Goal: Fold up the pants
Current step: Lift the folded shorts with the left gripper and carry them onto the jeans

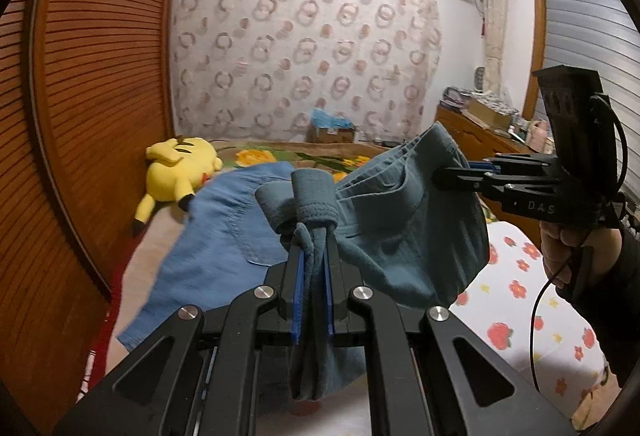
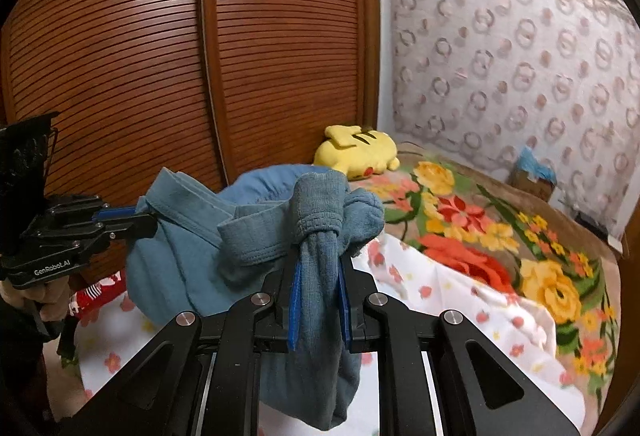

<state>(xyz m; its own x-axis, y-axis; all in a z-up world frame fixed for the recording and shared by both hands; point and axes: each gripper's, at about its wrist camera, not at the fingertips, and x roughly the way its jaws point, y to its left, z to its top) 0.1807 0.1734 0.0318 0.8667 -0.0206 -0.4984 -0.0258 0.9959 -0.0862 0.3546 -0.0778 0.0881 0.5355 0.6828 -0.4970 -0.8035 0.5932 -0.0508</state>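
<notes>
Pants (image 1: 384,220): you are holding this teal pair up in the air above the bed (image 1: 520,300), stretched between your two grippers, with the cloth sagging in the middle.
Left gripper (image 1: 313,236): you are clamping its blue-padded fingers (image 1: 298,288) on a bunched edge of the pants, and a fold of fabric is spilling over the tips and hanging down between the fingers.
Right gripper (image 2: 320,240): you are pinching another bunched part of the pants here too, with a thick roll of cloth poking out past the tips.
Blue shirt (image 1: 224,232): it is lying flat on the bed beyond the pants.
Yellow plush toy (image 1: 176,168): it is lying by the slatted wooden wardrobe (image 2: 160,56), near the flowered blanket (image 2: 500,236).
</notes>
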